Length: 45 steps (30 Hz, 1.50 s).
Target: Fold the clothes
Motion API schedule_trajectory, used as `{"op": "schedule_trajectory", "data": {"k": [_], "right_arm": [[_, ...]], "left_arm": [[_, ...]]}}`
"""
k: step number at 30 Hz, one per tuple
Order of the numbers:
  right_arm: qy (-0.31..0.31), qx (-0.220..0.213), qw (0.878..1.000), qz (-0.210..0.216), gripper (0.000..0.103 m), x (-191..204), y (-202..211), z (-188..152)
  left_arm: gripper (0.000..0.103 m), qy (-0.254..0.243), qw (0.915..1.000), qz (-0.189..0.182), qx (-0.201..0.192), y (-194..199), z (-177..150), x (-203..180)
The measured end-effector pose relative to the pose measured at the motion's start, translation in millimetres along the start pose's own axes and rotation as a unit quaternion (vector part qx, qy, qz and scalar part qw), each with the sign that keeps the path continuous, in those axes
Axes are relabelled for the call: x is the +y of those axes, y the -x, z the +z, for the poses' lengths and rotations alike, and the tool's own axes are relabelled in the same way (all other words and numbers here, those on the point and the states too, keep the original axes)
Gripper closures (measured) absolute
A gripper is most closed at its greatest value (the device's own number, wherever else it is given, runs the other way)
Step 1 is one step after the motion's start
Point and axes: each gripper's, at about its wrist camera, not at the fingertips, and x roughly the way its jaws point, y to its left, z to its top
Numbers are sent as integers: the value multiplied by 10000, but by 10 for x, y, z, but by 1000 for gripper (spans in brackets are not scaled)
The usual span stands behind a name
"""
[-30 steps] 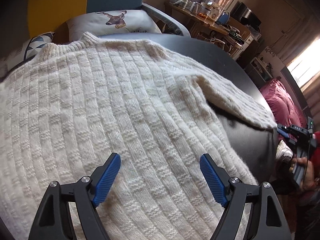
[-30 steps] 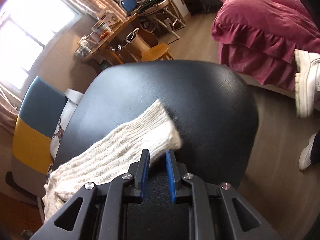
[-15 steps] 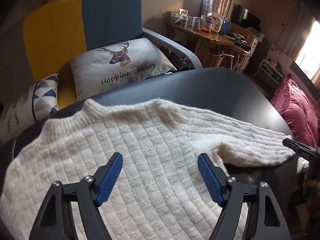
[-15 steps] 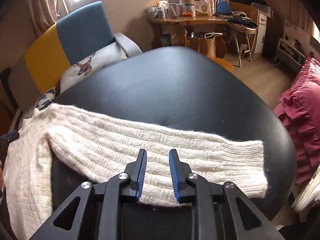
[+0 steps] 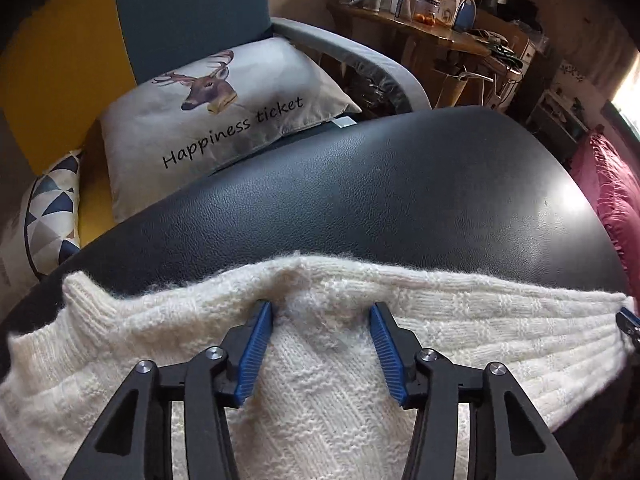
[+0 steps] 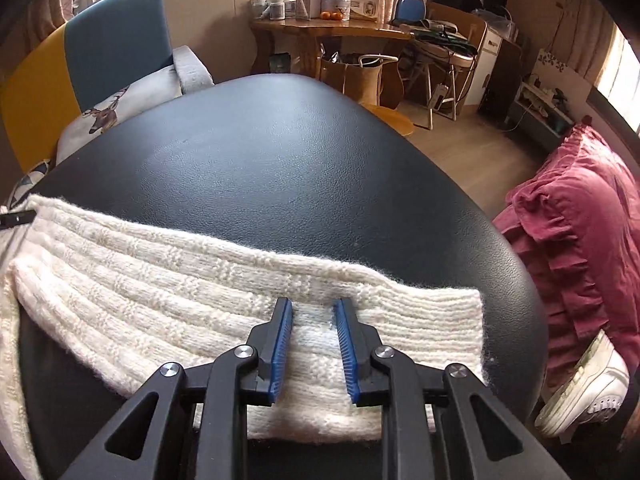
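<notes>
1. One cream knitted sweater (image 5: 320, 408) lies flat on the near part of a black table (image 5: 400, 200), its collar (image 5: 86, 292) at the left in the left wrist view and one sleeve (image 6: 192, 292) stretched out sideways towards the right.
2. Its knit is thick and fuzzy, with raised ribs and small basket-weave blocks; the cuff (image 6: 452, 320) ends in a plain ribbed band with a straight edge.
3. The left gripper (image 5: 322, 312) sits at the shoulder seam, its blue ridged pads spread apart with a small hump of wool between them; they press down on the knit without pinching it.
4. The right gripper (image 6: 312, 304) rests on the sleeve just short of the cuff, its pads parted by a narrow gap and lying on the wool, not clamped on it.
5. The table top is a rounded, pebbled, leather-like surface with a soft sheen, and it is bare beyond the sweater's far edge.
6. Behind the far rim stands a blue and yellow armchair (image 5: 180, 20) with a deer cushion (image 5: 224, 120); a magenta ruffled bedcover (image 6: 580, 232) lies beside the table's right edge.
</notes>
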Motion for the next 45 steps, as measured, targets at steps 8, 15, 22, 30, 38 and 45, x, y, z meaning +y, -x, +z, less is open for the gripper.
{"op": "schedule_trajectory", "data": {"k": [8, 15, 22, 30, 38, 45], "right_arm": [[-32, -179, 9973, 709, 78, 173, 195, 126], [654, -211, 9769, 2024, 77, 1084, 409, 207], [765, 233, 9827, 1669, 77, 1365, 79, 170], [365, 205, 9903, 1321, 77, 1083, -160, 179], [451, 246, 9901, 1304, 77, 1130, -50, 241], [939, -75, 9699, 2243, 76, 1695, 292, 325]], "left_arm": [[49, 147, 9965, -771, -274, 429, -313, -2], [50, -486, 9818, -1831, -170, 864, -799, -514], [52, -707, 9866, -1370, 528, 433, -884, -864], [88, -839, 9711, -2152, 596, 489, -1076, -904], [87, -342, 9608, -2713, 447, 656, -987, -768], [87, -23, 9843, -1764, 58, 590, -618, -177]]}}
